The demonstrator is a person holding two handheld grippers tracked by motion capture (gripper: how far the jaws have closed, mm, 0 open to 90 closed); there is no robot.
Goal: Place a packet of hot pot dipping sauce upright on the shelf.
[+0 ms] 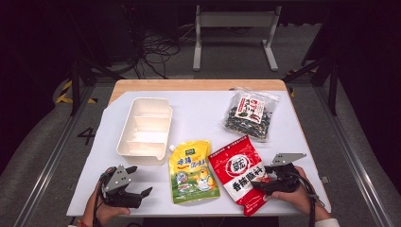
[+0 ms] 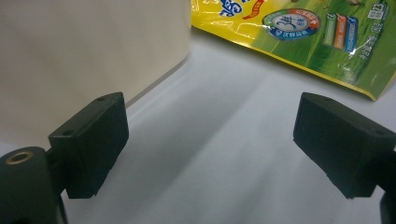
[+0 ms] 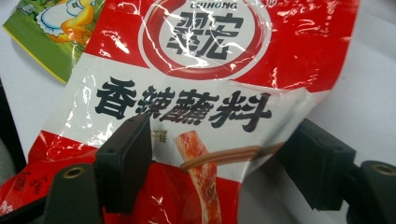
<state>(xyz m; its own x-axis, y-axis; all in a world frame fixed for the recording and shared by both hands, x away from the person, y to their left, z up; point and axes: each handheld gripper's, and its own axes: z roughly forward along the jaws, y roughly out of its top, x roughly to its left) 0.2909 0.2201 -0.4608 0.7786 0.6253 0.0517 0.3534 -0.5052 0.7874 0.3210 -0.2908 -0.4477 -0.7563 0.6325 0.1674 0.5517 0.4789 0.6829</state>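
Observation:
A red and white snack packet [image 1: 239,172] with black characters lies at the front right of the white sheet [image 1: 198,118]. My right gripper [image 1: 261,177] is at its right edge. In the right gripper view the packet [image 3: 210,60] runs between the jaws of the gripper [image 3: 219,163]: one jaw rests over its lower part, the other stands beside its edge, and the pads are apart from it. My left gripper [image 1: 140,179] is open at the front left, over bare sheet. The left gripper view shows nothing between that gripper's [image 2: 210,140] jaws.
A yellow-green spout pouch [image 1: 193,171] lies just left of the red packet, its corner [image 2: 299,32] ahead of my left gripper. A white divided tray [image 1: 142,153] stands at the left, its wall [image 2: 84,51] close by. A clear bag of dark snacks [image 1: 250,113] lies at the back right.

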